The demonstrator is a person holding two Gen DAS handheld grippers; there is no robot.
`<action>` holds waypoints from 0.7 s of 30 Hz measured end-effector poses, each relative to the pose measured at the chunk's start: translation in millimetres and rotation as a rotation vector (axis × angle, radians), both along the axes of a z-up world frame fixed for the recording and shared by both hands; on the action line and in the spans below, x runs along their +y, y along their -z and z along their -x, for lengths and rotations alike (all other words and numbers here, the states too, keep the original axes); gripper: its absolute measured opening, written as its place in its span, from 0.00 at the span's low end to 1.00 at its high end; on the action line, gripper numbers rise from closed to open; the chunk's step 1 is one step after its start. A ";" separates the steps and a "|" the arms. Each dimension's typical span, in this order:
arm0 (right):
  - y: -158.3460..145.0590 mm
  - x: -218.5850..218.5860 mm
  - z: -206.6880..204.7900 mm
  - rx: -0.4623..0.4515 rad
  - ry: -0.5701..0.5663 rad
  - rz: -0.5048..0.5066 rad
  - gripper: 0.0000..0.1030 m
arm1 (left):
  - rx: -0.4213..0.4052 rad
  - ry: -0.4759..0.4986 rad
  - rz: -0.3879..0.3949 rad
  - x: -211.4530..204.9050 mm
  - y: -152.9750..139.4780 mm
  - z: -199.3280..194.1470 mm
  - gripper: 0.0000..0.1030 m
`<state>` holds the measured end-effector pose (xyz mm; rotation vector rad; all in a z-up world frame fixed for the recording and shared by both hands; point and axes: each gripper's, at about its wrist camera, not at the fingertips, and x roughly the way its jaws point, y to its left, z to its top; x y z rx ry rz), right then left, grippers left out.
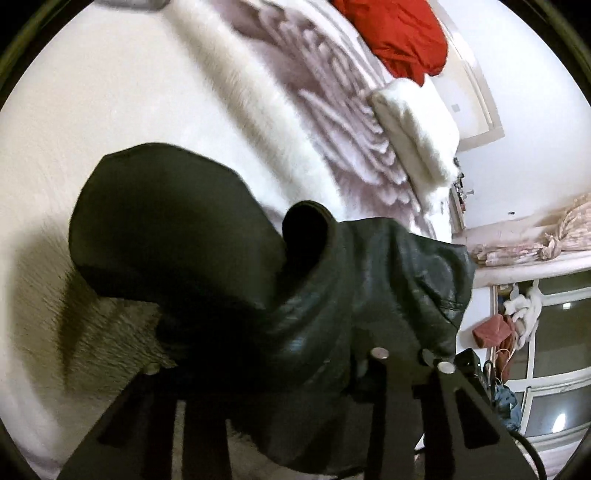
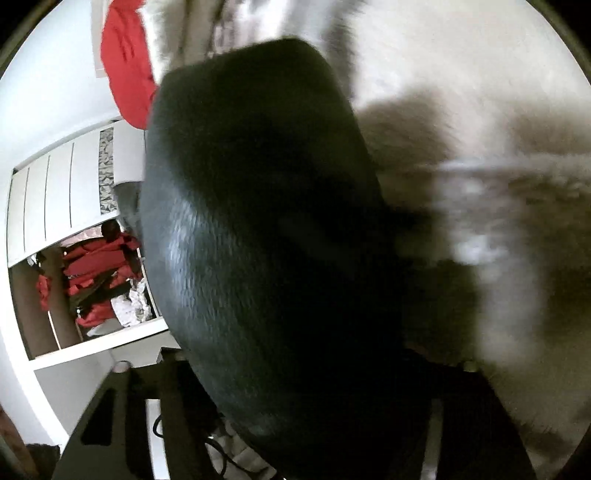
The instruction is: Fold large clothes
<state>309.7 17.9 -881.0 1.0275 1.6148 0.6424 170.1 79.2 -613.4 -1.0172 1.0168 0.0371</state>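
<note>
Our left gripper (image 1: pixel 402 363) reaches down over a black leather jacket (image 1: pixel 229 258) that lies bunched on a white furry bedspread (image 1: pixel 122 110). Its two fingers stand fairly close, and the leather bulges up between and over them, hiding the pads; it looks like a grip on a fold, but we cannot tell for sure. One sleeve opening gapes just ahead of the fingertips, and a rounded flap of jacket spreads to the left onto the fur.

From our right gripper (image 2: pixel 280 373) the same jacket (image 2: pixel 258 221) fills the middle of the view, draped right across the fingers, so we cannot tell whether they pinch it. This view is heavily blurred.

Beyond the jacket, toward the head of the bed, sit a white fluffy pillow (image 1: pixel 417 129) and a red garment (image 1: pixel 399 33).
</note>
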 end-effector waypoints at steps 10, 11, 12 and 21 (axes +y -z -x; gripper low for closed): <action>-69.5 1.1 -10.6 -0.044 -0.054 -0.021 0.47 | -0.036 0.004 -0.073 -0.7 -67.5 -14.9 0.26; -76.0 0.8 -15.9 -0.045 -0.057 -0.028 0.47 | -0.045 0.002 -0.079 0.4 -76.3 -18.3 0.26; -83.9 1.2 -22.5 -0.048 -0.063 -0.038 0.47 | -0.056 0.001 -0.089 2.6 -86.8 -21.5 0.26; -168.9 -0.3 -153.1 -0.138 -0.075 -0.064 0.47 | -0.169 0.036 -0.152 9.3 -163.1 -141.8 0.26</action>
